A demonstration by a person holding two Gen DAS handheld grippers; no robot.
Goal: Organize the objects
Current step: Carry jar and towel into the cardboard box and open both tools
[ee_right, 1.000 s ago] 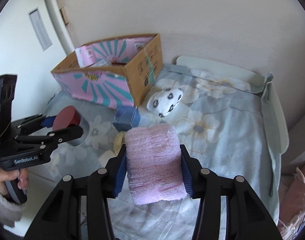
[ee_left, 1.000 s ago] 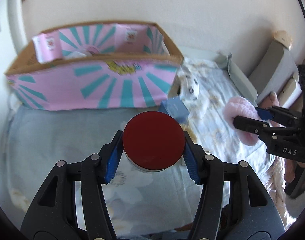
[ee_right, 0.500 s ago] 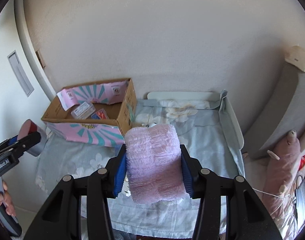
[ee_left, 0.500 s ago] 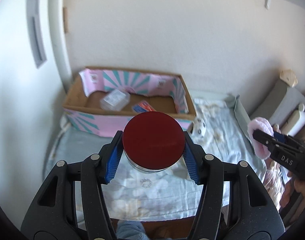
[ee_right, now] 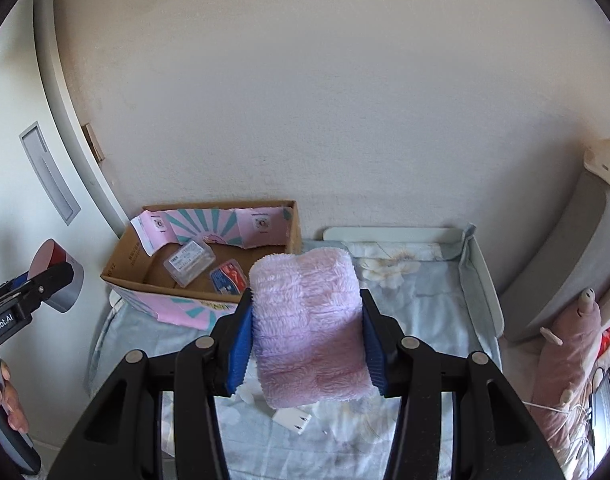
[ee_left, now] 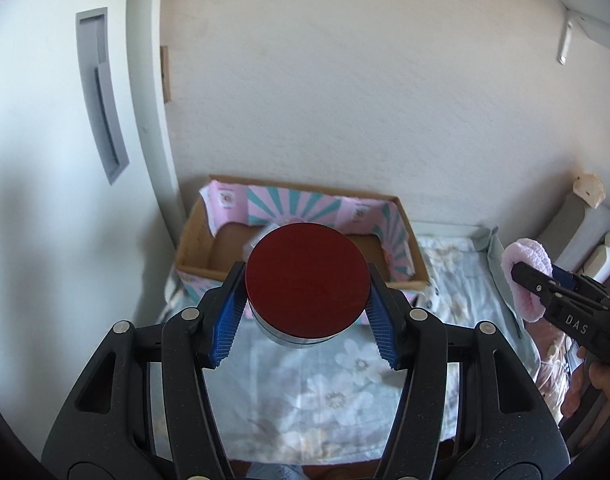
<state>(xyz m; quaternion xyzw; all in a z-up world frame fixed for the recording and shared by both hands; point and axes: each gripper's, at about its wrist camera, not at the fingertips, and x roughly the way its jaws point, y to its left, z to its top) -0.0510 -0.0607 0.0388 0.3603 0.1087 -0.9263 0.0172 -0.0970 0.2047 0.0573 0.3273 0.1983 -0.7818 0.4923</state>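
My left gripper [ee_left: 307, 316] is shut on a round tin with a dark red lid [ee_left: 307, 280], held in the air above the bed and in front of the cardboard box [ee_left: 193, 248]. My right gripper [ee_right: 307, 336] is shut on a folded pink fluffy cloth [ee_right: 309, 320], also lifted over the bed. The box, lined with pink and teal paper [ee_right: 209, 224], sits at the bed's far left against the wall. In it lie a clear plastic case [ee_right: 189, 261] and a small blue and red case [ee_right: 229, 277]. The right view shows the tin [ee_right: 59, 276] at the far left.
A floral bedsheet [ee_right: 421, 320] covers a small bed with a white rail [ee_right: 481, 276]. A small white object [ee_right: 293, 419] lies on the sheet below the cloth. A pink plush toy [ee_right: 573, 344] and grey cushion [ee_right: 565, 264] lie at the right. A hand [ee_right: 9, 400] holds the left gripper's handle.
Both grippers have risen and drawn back from the bed with their loads still held. The box and bed look smaller and lower, and the box's inside has come into view.
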